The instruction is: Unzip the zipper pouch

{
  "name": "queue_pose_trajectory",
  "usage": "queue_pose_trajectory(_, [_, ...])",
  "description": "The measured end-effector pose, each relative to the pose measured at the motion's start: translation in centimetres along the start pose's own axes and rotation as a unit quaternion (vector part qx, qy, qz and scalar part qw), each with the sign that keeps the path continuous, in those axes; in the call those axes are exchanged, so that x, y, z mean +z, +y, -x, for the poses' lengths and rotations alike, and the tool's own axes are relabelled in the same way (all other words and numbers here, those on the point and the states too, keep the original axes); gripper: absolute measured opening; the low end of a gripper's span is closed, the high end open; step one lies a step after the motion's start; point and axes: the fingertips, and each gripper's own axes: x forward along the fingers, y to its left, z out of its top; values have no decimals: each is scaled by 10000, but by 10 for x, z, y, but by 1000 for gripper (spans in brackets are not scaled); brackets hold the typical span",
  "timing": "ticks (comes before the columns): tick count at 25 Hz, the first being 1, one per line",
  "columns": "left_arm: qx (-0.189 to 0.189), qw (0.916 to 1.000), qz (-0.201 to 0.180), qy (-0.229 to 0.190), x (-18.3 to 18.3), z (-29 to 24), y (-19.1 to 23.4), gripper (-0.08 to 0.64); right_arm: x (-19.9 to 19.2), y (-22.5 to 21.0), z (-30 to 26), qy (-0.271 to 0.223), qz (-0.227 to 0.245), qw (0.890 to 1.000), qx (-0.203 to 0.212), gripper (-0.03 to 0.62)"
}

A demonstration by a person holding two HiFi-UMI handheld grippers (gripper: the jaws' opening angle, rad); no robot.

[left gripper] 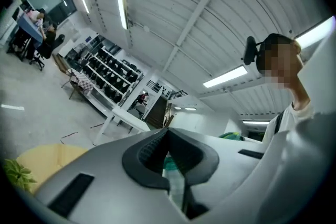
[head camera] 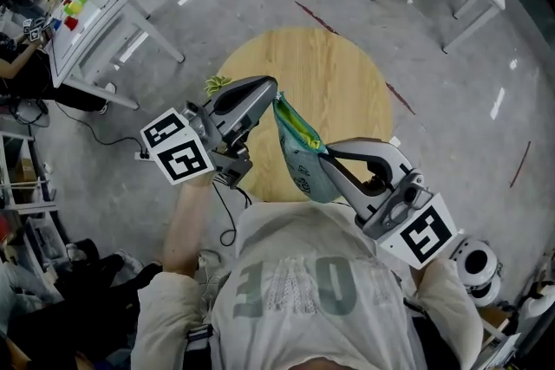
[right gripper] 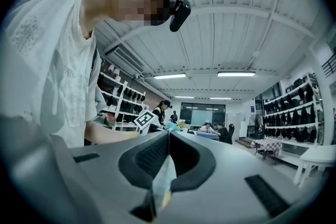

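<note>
With your left tongs (head camera: 274, 89) and right tongs (head camera: 327, 151) pressed onto the zipper pouch (head camera: 299, 159) (its 12 and 3 o'clock edges) above the counter (head camera: 347, 74), an uneven pull could slip the thin fabric free.

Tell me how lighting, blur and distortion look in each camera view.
Head view: even light, edges curved, pouch sharp above the round table. Left gripper view: heavy wide-angle bending, ceiling light strips glare white, nearby jaws soft. Right gripper view: same bending, pouch fabric near the lens blurred.
</note>
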Motion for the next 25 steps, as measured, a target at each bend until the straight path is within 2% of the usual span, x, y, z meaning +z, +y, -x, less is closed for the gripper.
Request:
queue_pose_trajectory(4, [384, 9992, 80, -27, 3, 7, 31, 25, 5, 1, 7, 19, -2, 10000, -38, 32])
queue_pose_trajectory(17, [419, 9991, 76, -90, 2, -3, 45, 25, -7, -4, 5, 235, 11, 9996, -155, 32])
queue_pose_trajectory(22, [774, 9963, -359, -75, 11, -5, 50, 28, -7, -13, -2, 205, 16, 9996, -215, 32])
queue_pose_trajectory(25, [1072, 9916, -686, -247, 29, -4, 56, 29, -11, -25, -11, 234, 87, 9991, -330, 32])
